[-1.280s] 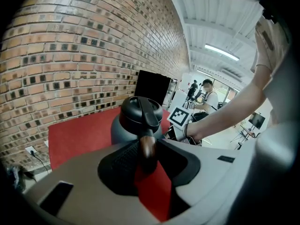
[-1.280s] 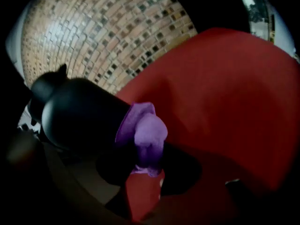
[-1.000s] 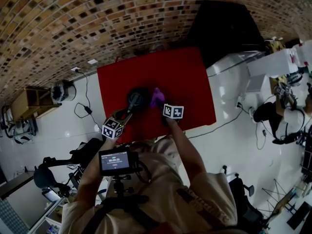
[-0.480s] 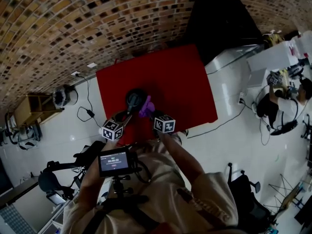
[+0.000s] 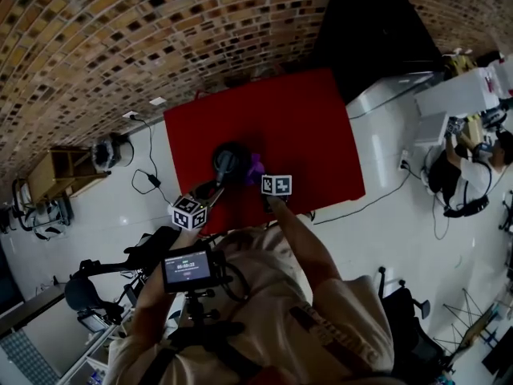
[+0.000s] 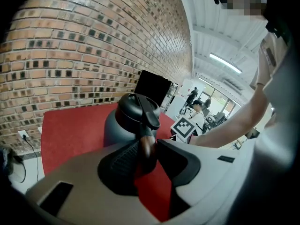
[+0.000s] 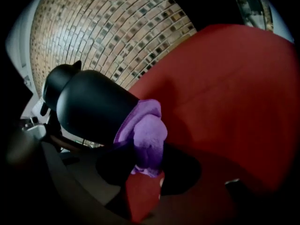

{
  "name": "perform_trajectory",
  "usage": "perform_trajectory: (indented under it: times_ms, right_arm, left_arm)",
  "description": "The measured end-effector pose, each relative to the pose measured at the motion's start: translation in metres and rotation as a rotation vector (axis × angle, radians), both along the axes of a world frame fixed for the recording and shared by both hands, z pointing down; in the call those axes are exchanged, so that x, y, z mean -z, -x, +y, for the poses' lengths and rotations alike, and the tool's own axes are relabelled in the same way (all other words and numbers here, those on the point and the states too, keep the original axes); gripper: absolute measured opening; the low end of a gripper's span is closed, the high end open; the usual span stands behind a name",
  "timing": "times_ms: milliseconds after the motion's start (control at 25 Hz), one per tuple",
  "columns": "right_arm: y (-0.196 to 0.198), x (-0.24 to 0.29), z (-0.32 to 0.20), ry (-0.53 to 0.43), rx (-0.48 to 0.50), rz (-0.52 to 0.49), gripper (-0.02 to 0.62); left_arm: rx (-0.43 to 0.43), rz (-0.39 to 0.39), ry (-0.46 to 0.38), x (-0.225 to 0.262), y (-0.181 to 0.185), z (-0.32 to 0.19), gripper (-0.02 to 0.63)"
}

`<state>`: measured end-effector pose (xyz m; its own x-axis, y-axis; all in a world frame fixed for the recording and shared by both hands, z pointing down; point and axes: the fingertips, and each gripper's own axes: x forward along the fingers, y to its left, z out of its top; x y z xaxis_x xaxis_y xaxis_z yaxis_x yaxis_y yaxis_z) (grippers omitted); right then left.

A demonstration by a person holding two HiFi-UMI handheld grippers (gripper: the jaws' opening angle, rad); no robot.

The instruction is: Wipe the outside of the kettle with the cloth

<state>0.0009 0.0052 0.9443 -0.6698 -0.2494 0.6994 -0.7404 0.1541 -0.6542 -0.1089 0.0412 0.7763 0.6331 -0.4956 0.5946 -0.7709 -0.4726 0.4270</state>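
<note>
Red worktop [image 5: 313, 127] spreads beneath and ahead of both claws. Dark kettle [image 7: 91, 107] stands upright on it, directly ahead of the left claw [image 6: 146, 157], ahead and to the left of the right claw [image 7: 147, 165]. Left claw narrow, clamped on the kettle's brown handle [image 6: 147, 144]. Right claw closed on the bunched purple cloth [image 7: 149, 132], whose far end lies against the kettle's side wall. Risks, as judged: a hard sideways wipe could twist the kettle round the slim handle grip or tip it. The cloth, held by a small bite, might drag free. The bunched wad covers little wall per pass, so patches may go unwiped.
</note>
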Motion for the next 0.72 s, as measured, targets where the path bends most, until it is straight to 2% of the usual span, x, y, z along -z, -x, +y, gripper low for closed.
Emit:
perform_trajectory:
  times_ms: [120,240,320,360,440,520,720]
  right_arm:
    - [-0.014,0.052,-0.006,-0.118,-0.042,-0.057,0.164]
    - [-0.018,0.135,-0.007,-0.314,-0.096,-0.217,0.166]
    - [-0.005,0.179,0.004,-0.423,-0.057,-0.294,0.166]
    - [0.004,0.187,0.01,-0.442,-0.027,-0.293,0.166]
    - [0.023,0.172,0.02,-0.411,0.016,-0.233,0.166]
    - [0.036,0.142,0.023,-0.347,0.014,-0.177,0.164]
    - [0.041,0.114,0.022,-0.271,-0.022,-0.14,0.169]
  left_arm:
    - [-0.006,0.016,0.002,0.003,-0.003,0.002,0.12]
    - [0.005,0.035,0.001,0.004,-0.005,0.002,0.12]
    - [0.03,0.039,-0.002,0.003,-0.005,0.002,0.12]
    - [0.044,0.039,-0.004,0.003,-0.004,0.002,0.12]
    - [0.066,0.037,-0.007,0.002,-0.002,0.001,0.12]
    - [0.076,0.027,-0.01,0.002,-0.001,0.0,0.12]
    - [0.102,0.042,-0.002,0.003,-0.002,-0.002,0.121]
